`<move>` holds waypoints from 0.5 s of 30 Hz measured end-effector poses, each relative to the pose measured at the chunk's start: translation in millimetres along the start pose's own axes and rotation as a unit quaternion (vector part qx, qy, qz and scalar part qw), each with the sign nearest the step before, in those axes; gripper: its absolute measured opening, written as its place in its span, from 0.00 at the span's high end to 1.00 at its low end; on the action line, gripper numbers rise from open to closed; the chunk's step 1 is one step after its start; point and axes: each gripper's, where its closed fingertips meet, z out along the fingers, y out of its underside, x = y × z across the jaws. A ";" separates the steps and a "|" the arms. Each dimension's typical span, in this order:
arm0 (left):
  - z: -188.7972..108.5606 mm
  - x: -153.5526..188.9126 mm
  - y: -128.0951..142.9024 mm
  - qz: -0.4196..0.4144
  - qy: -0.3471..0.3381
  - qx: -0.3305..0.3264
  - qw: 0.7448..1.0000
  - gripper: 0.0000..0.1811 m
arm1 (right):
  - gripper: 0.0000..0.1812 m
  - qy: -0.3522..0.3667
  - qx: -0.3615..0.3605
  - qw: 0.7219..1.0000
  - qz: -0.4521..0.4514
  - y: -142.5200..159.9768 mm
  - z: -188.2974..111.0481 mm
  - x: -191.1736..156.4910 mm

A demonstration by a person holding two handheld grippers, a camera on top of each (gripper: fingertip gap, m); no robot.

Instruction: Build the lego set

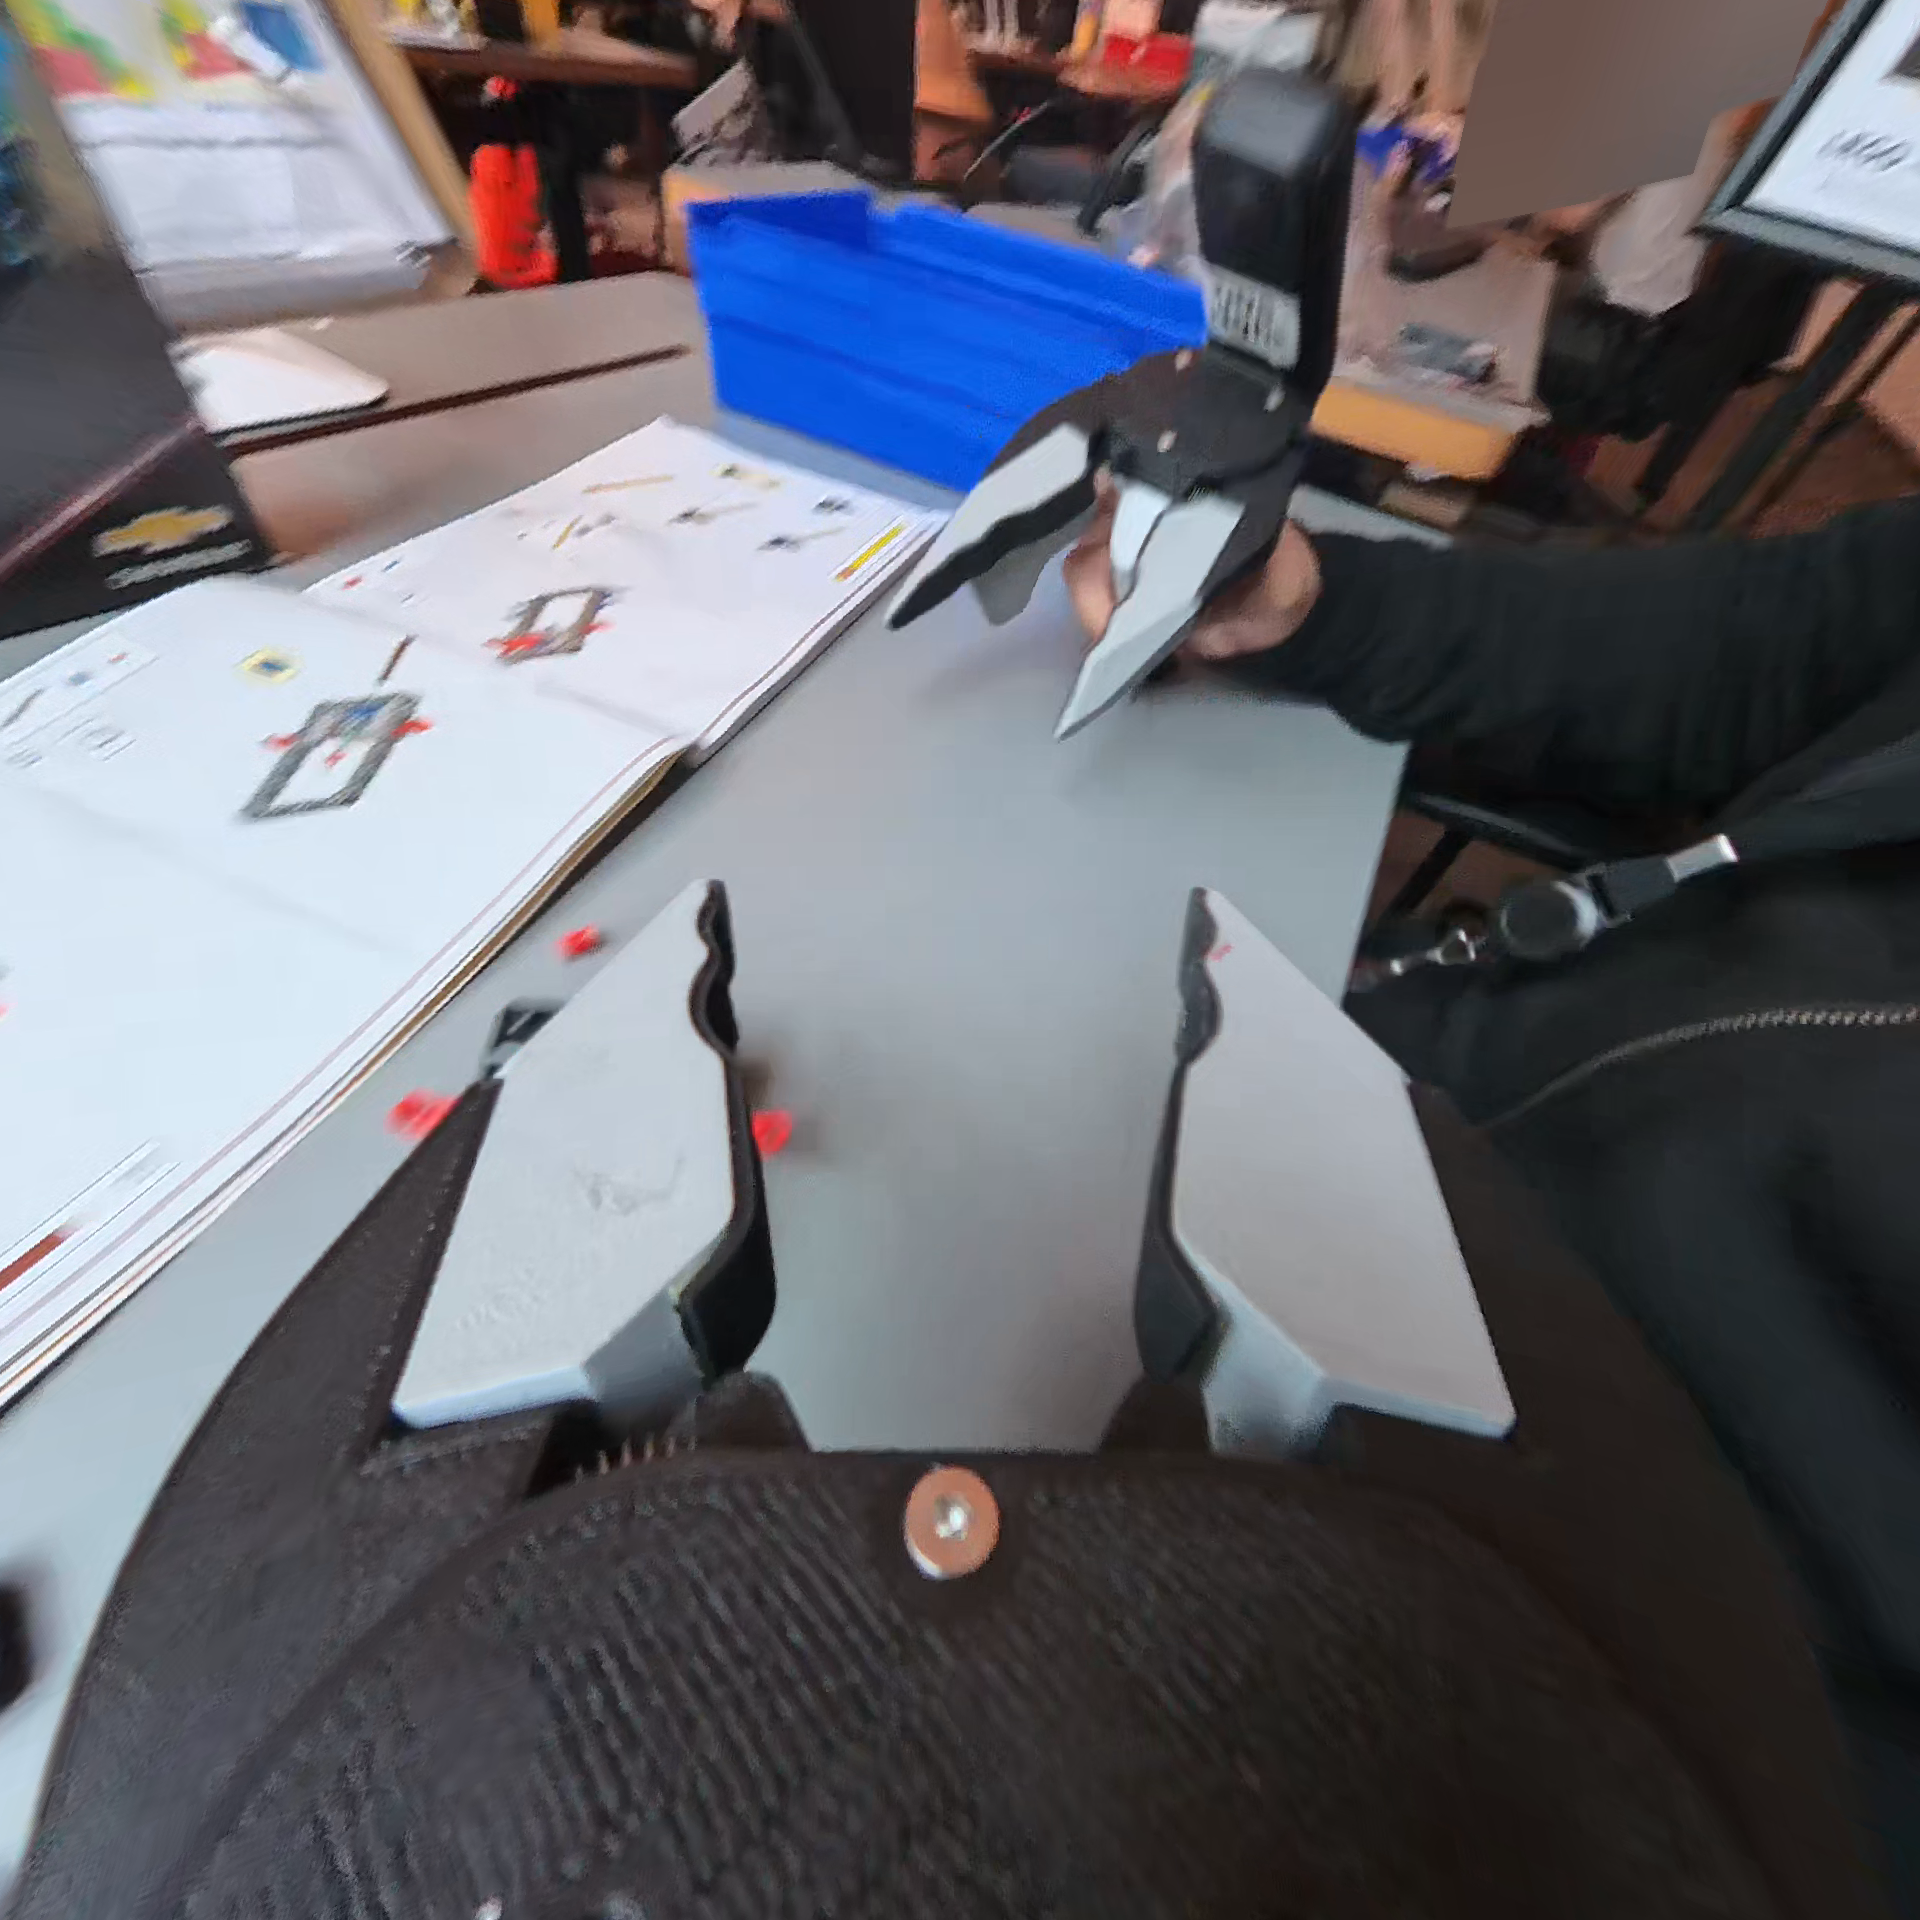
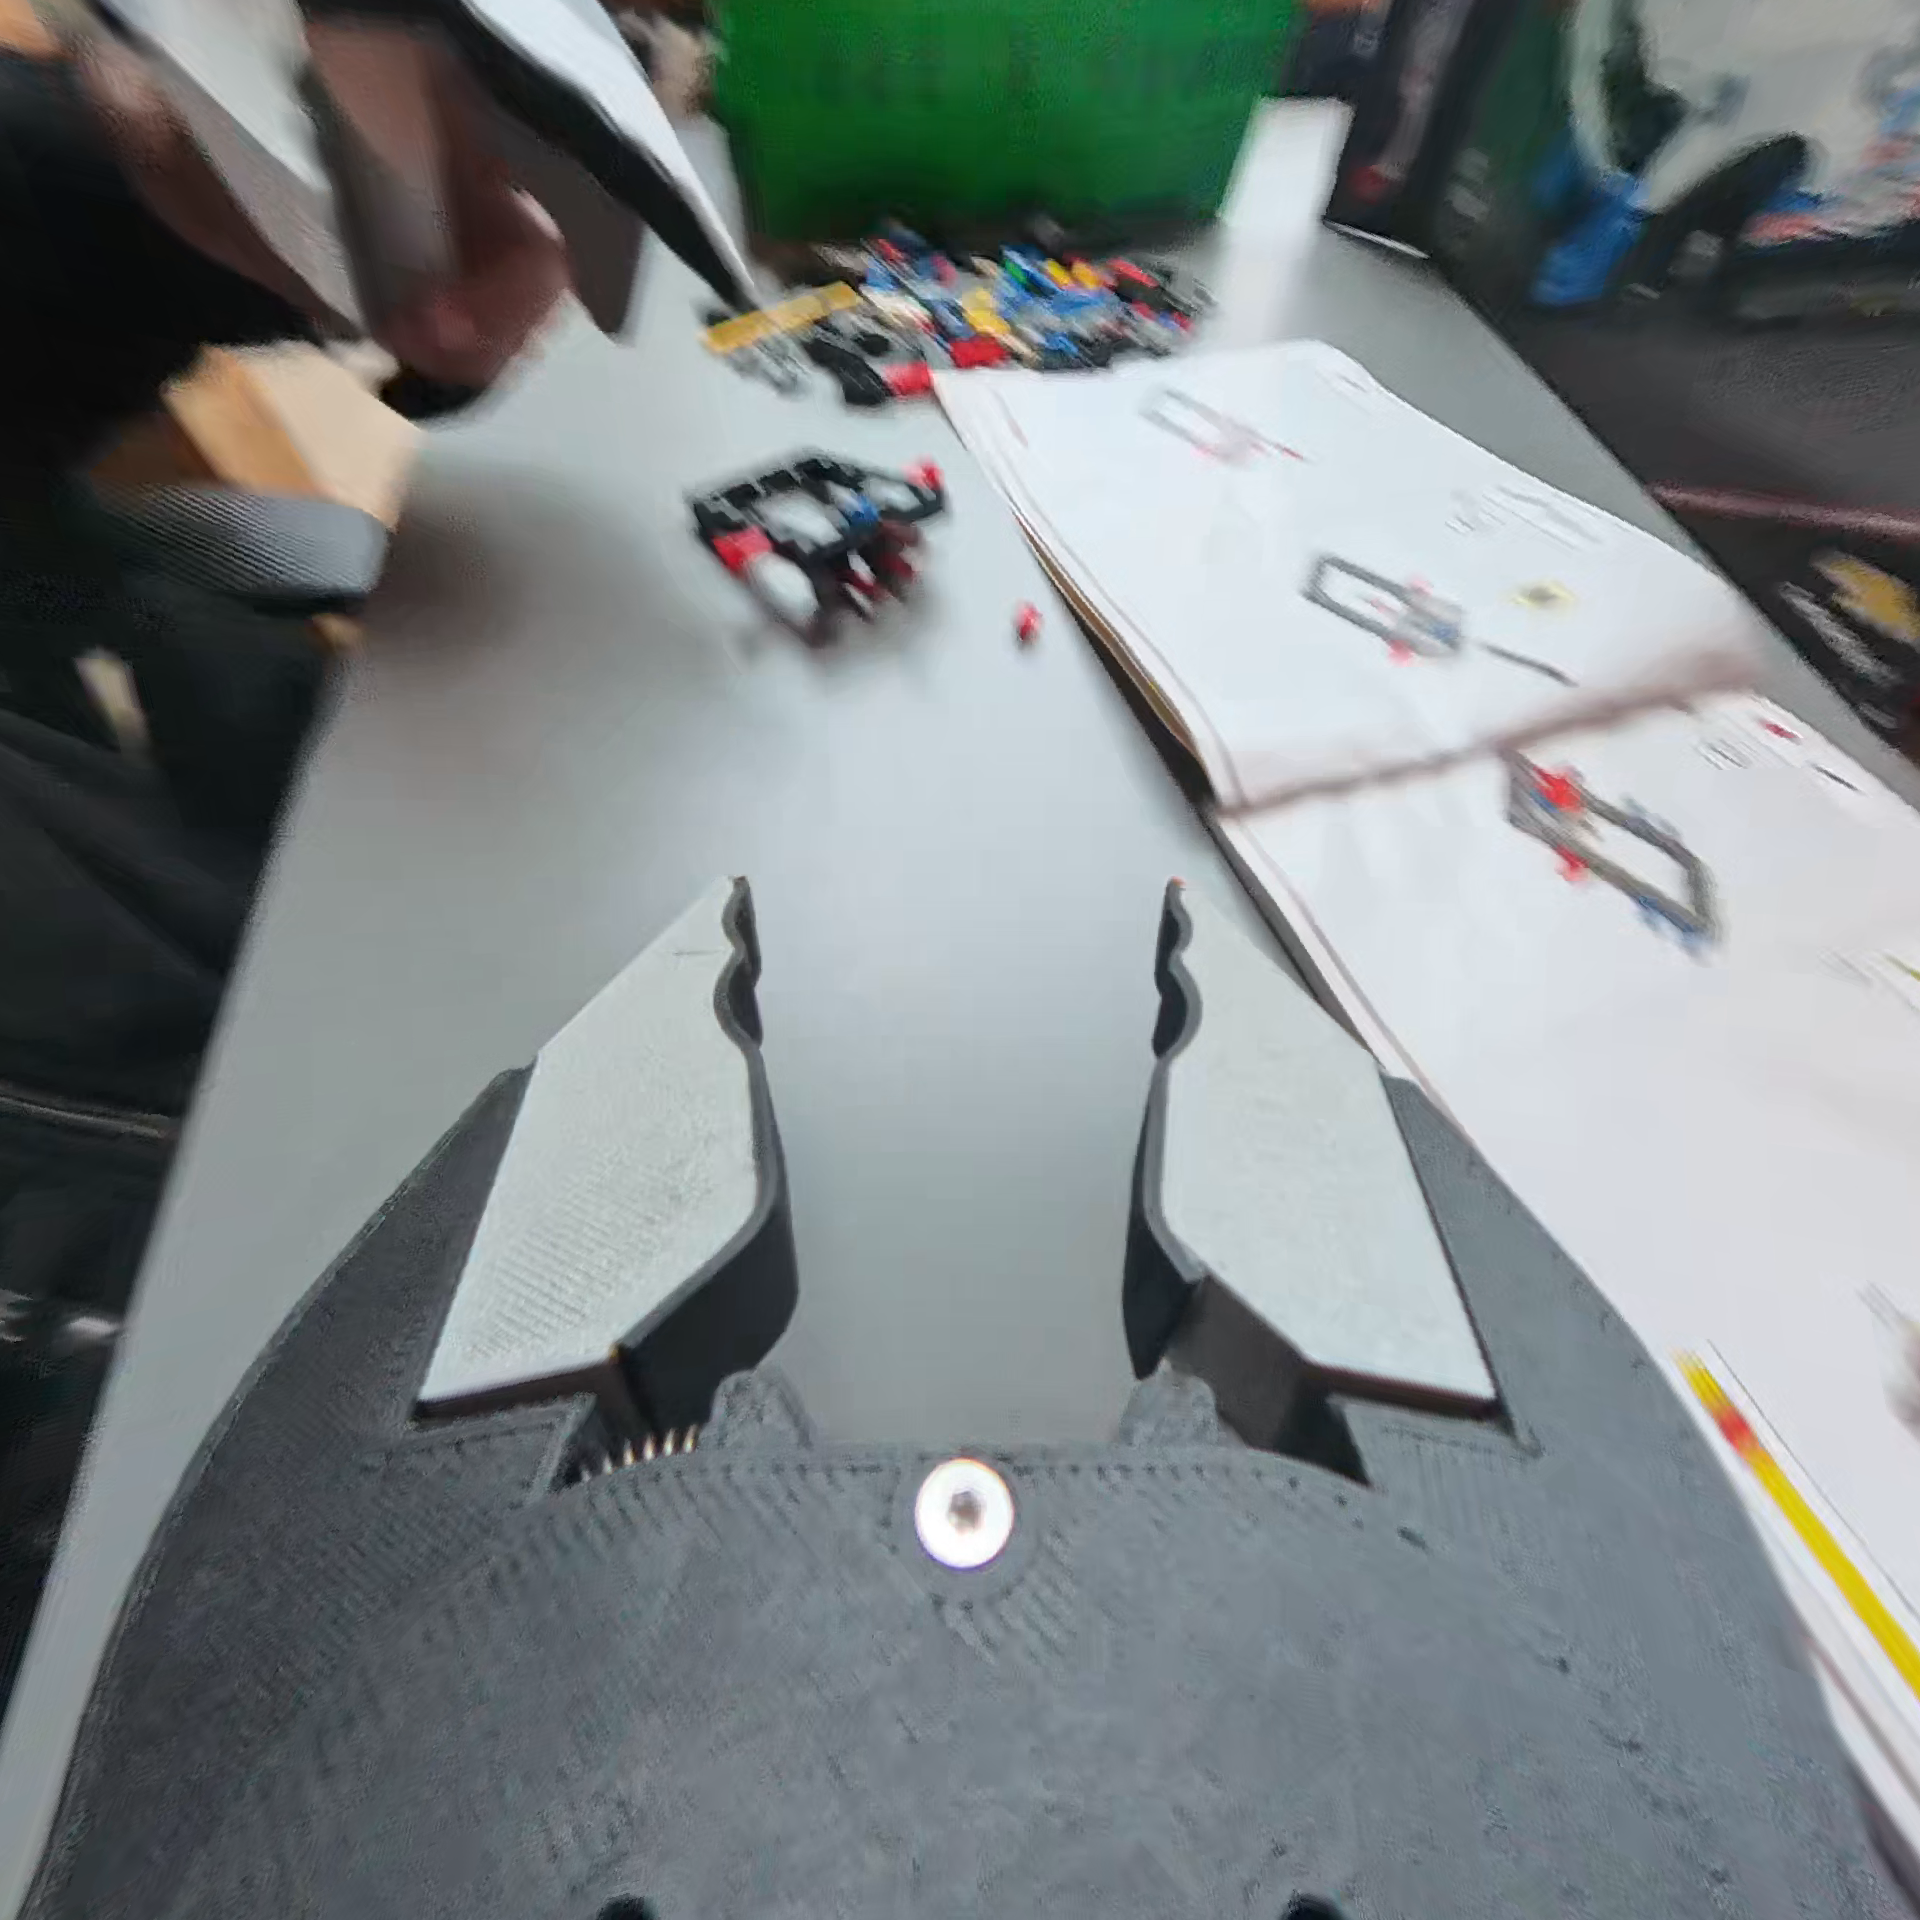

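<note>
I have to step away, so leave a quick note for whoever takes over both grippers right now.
Left gripper: open, empty, above the grey table.
Right gripper: open, empty.
Partly built black frame sits ahead of the right gripper, left of the open instruction booklet; loose pieces are piled beyond it, one stray red piece beside the booklet.
Done: the frame is started.
Left: pick pieces and continue building.

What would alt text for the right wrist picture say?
An open, empty right gripper hovers over a grey table, pointing toward a partly built black lego frame. A blurry pile of loose pieces lies beyond, and an open instruction booklet lies right.
</note>
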 end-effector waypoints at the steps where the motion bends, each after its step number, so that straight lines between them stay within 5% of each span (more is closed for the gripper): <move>1: 12.4 11.5 -6.1 0.002 0.020 0.014 1.000 0.51 | 0.58 0.045 -0.018 0.999 -0.017 11.0 -12.3 5.7; 4: 54.8 45.7 -14.8 0.017 0.085 0.031 0.996 0.53 | 0.62 0.138 -0.021 0.989 -0.057 21.0 -39.1 20.3; 8: 101.2 71.7 6.1 0.069 0.124 -0.018 0.990 0.62 | 0.60 0.169 -0.033 0.984 -0.045 27.7 -46.5 29.9; 15: 97.9 88.5 10.9 0.146 0.140 -0.013 0.979 0.68 | 0.65 0.163 -0.077 0.982 -0.053 39.6 -37.9 32.8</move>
